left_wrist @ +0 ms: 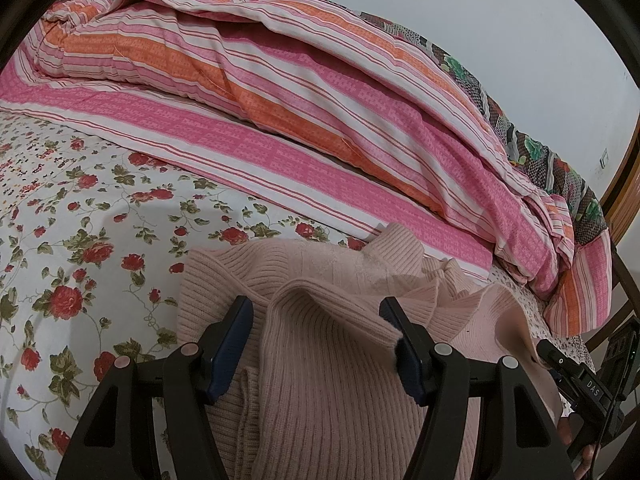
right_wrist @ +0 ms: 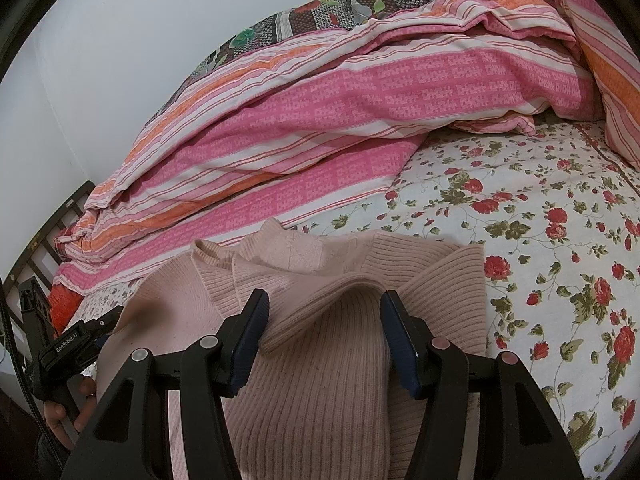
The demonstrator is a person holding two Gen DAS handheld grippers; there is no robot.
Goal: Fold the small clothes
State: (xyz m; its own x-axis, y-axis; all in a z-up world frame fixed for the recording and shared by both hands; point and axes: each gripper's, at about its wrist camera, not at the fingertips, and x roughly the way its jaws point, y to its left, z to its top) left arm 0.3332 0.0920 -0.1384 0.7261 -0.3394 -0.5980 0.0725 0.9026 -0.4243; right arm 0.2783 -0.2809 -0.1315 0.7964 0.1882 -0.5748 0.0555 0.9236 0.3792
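A pale pink ribbed knit sweater [left_wrist: 320, 408] lies rumpled on the floral bedsheet [left_wrist: 80, 264], near the bed's front edge. My left gripper [left_wrist: 316, 312] stands open just over it, and a raised fold with a cuff sits between the blue-padded fingers [left_wrist: 236, 332] without being squeezed. In the right wrist view the same sweater [right_wrist: 320, 400] fills the lower middle. My right gripper [right_wrist: 326, 304] is open too, with a ridge of the ribbed knit between its fingers [right_wrist: 252, 328]. The sweater's collar [right_wrist: 280, 248] points toward the quilt.
A bunched pink, orange and white striped quilt [left_wrist: 300, 92] runs along the wall behind the sweater. The other gripper's black body [left_wrist: 580, 376] shows at the right edge. A hand [right_wrist: 60, 412] holds a black gripper handle [right_wrist: 68, 344] at the left. Floral sheet [right_wrist: 540, 240] stretches beside the sweater.
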